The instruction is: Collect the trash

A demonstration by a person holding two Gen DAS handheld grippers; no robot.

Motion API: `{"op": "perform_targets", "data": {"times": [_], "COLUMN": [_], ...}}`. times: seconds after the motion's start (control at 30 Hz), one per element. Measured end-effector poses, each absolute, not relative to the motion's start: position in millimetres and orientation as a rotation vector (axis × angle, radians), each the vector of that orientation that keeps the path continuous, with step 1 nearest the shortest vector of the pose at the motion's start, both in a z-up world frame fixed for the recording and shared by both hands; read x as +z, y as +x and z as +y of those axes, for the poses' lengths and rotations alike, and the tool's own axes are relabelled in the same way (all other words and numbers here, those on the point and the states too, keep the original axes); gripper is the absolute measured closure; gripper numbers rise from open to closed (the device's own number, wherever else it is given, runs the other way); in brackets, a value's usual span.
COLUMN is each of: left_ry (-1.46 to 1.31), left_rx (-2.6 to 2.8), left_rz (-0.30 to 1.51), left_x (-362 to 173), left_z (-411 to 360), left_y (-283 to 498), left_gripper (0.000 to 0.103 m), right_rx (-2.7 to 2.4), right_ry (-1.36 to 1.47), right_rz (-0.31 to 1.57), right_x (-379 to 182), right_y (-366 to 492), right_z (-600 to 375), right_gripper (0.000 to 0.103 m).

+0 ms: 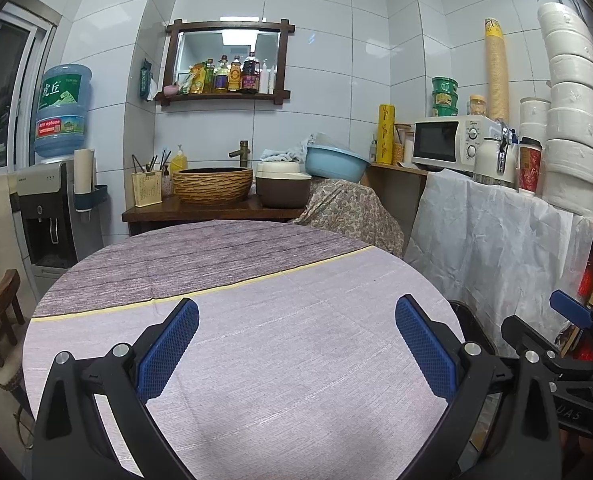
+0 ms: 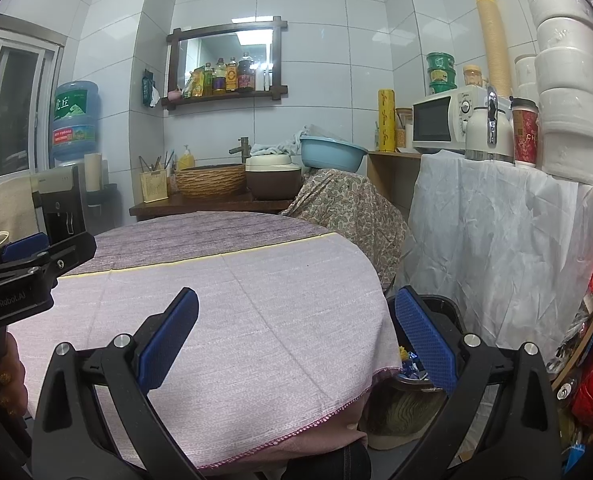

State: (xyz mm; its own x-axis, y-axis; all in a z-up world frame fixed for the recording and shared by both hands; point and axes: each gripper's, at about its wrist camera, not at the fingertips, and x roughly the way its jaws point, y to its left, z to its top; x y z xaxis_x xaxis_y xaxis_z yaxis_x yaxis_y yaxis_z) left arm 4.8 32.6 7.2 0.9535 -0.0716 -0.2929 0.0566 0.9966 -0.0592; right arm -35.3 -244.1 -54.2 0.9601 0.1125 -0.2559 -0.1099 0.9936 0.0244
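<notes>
The round worktop (image 2: 256, 300) fills most of the room in front of the person, its pale cloth bare from the yellow stripe to the near hem; I see no rubbish lying on it. The open space for moving is all over that cloth. The trouble sits at its edges. To the right, a shelf draped in white sheeting (image 2: 496, 248) stands close to the cloth's rim, loaded along its lip with a microwave (image 2: 440, 124), a white flask (image 2: 488, 136) and a red paper cup (image 2: 525, 136). A wide swing of the right arm could catch the sheet and drag those down.

Below the right rim stands a dark bin (image 2: 440, 312), tucked between worktop and sheeting, with what look like bright wrappers (image 2: 410, 364) already inside. That is where the trash seems to be, so I judge the job nearly finished or waiting for more. The gap there is narrow, and the hanging hem (image 2: 316, 424) could snag a finger reaching down.

The right claw (image 2: 296, 340) is spread wide and holds nothing, its right pad over the bin's mouth. The left claw (image 1: 296, 344) is likewise wide and empty above the cloth. They hover near each other, so they could knock together.
</notes>
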Motion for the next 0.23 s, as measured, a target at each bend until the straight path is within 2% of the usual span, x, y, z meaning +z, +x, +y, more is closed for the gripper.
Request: {"op": "perform_targets", "data": {"times": [0.23], "left_ry": [-0.044], "left_rx": [-0.071], "left_rz": [0.316], "left_x": [5.8], "left_z": [32.3], "left_y": [8.1], "left_gripper": [0.005], "right_rx": [0.114], "right_ry": [0.011], "right_rz": [0.264], "right_x": [-54.5], "right_y": [-34.2], "right_z": [-244.2], "right_gripper": [0.006]}}
